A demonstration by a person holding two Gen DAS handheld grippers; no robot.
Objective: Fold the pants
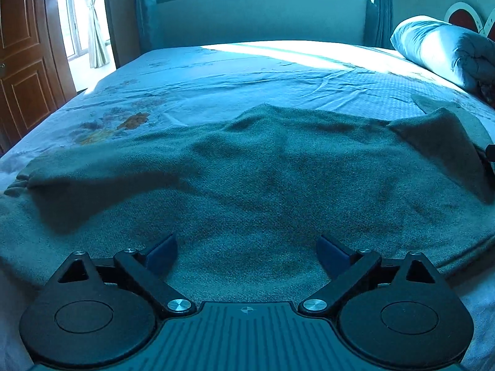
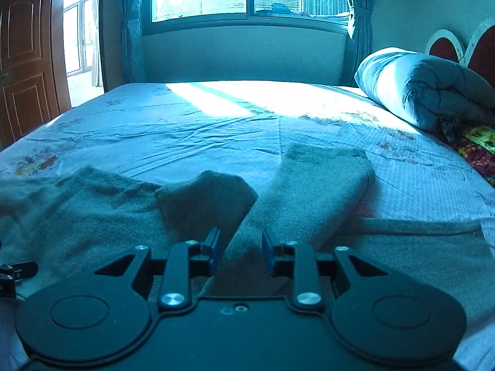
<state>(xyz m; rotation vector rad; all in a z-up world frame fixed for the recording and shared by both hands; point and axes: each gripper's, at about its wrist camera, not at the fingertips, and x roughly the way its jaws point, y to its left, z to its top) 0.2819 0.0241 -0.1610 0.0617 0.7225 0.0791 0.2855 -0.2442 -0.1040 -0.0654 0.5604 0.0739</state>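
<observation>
While the grey fleecy pants lie spread along the near edge of the pale floral bed, the left gripper gapes wide and the right gripper stands narrowly parted, both empty above the cloth.

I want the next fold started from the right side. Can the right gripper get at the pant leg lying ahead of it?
Probably yes. The right gripper is open and holds nothing, and the pant leg lies flat on the bed just beyond its fingers, with nothing lying over it.
</observation>
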